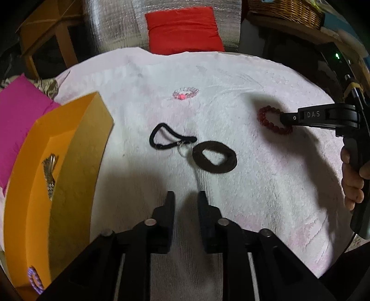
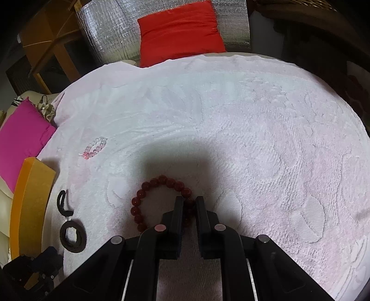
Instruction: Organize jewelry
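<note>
Right wrist view: right gripper [image 2: 189, 201] clamps the red bead bracelet [image 2: 148, 187] at six o'clock; left gripper [image 1: 185, 196] stands parted, empty.

A round surface covered by a pale pink-and-white textured towel [image 2: 254, 129] fills most of both views, lit brightly from above with dark shadows falling across its middle. Behind it stands a crinkled silver foil panel [image 2: 108, 37] with a red cushion [image 2: 180, 32] leaning against it. To the left is a wooden furniture frame [image 1: 48, 30] in dim light, and a bright pink cushion [image 2: 20, 143] lies at the towel's left edge. A woven wicker basket [image 1: 286, 9] sits at upper right. The surrounding room is dark.
</note>
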The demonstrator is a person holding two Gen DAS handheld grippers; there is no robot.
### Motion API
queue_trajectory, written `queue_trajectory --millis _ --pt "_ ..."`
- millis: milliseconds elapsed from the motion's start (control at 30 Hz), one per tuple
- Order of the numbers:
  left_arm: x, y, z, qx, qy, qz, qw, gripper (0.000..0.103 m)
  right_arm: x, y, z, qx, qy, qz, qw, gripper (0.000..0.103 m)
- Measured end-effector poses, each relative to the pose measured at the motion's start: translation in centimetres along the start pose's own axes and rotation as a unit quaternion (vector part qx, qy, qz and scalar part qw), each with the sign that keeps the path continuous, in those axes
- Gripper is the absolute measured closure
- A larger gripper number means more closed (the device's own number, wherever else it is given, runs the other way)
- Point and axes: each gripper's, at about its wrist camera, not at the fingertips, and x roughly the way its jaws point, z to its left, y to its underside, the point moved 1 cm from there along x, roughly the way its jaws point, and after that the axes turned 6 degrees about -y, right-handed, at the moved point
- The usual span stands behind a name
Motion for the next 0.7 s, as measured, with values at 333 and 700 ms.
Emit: queue_trajectory --millis 333,700 --pt "-0.4 -1.4 2.8 -0.054 0.008 -0.015 0.9984 0.053 0.3 -0.2 0.1 0.003 0.002 0.003 1.000 0.090" --pt "-1.5 1.8 3.1 -0.056 0.035 -0.005 0.9978 0.049 0.3 -0.2 -0.4 0.008 -0.005 0.007 1.000 0.089"
